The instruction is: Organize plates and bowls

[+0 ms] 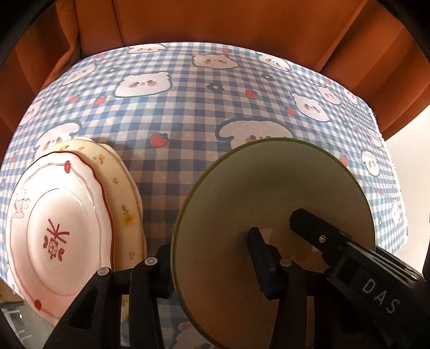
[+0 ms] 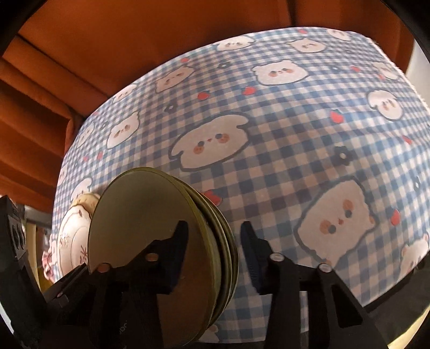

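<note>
An olive-green plate (image 1: 274, 209) stands on edge, and my left gripper (image 1: 212, 265) has its fingers on either side of the rim, apparently closed on it. The right gripper's finger (image 1: 317, 231) reaches across the plate's face. In the right wrist view several green plates (image 2: 150, 228) stand stacked on edge, and my right gripper (image 2: 212, 241) is open around them. A white plate with red flowers (image 1: 59, 228) leans upright in front of a cream floral plate (image 1: 126, 193) at the left. The white plate also shows in the right wrist view (image 2: 72, 241).
The table carries a blue checked cloth with bear faces (image 1: 188, 112) and reaches to orange curtains (image 1: 215, 21) at the back. Its right edge (image 1: 403, 214) drops off close to the green plate.
</note>
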The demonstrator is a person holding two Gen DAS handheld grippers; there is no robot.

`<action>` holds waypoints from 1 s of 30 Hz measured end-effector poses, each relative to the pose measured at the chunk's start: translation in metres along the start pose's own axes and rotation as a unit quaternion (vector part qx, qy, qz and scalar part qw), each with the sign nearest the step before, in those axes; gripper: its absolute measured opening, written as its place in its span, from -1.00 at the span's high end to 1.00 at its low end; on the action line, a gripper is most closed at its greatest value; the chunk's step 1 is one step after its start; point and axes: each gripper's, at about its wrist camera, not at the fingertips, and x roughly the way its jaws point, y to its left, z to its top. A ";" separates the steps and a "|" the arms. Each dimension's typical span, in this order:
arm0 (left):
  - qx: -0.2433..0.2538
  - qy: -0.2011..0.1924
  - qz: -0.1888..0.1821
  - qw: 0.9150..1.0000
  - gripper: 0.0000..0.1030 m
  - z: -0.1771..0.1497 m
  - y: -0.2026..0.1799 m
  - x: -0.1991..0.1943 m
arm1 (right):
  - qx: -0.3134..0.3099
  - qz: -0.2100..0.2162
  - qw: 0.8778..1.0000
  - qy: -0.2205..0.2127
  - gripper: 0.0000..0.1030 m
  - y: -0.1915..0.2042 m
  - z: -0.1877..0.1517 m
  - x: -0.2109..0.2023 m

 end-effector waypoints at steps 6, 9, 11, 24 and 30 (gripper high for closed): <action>-0.017 -0.007 0.028 0.999 0.07 -0.003 -0.003 -0.002 | -0.004 0.034 0.999 0.024 0.31 -0.007 0.006 0.008; -0.033 -0.007 0.031 0.999 0.08 -0.005 -0.002 -0.002 | -0.008 0.040 0.999 0.025 0.31 -0.007 0.008 0.009; -0.040 -0.008 0.035 0.999 0.10 -0.007 -0.003 -0.003 | -0.015 0.043 0.999 0.026 0.31 -0.007 0.008 0.009; -0.065 -0.016 0.036 0.997 0.15 -0.019 -0.009 -0.016 | -0.046 0.041 0.998 0.028 0.30 -0.005 0.003 -0.004; -0.061 -0.019 0.031 0.997 0.15 -0.021 -0.008 -0.038 | -0.043 0.037 0.998 0.018 0.30 0.001 -0.003 -0.027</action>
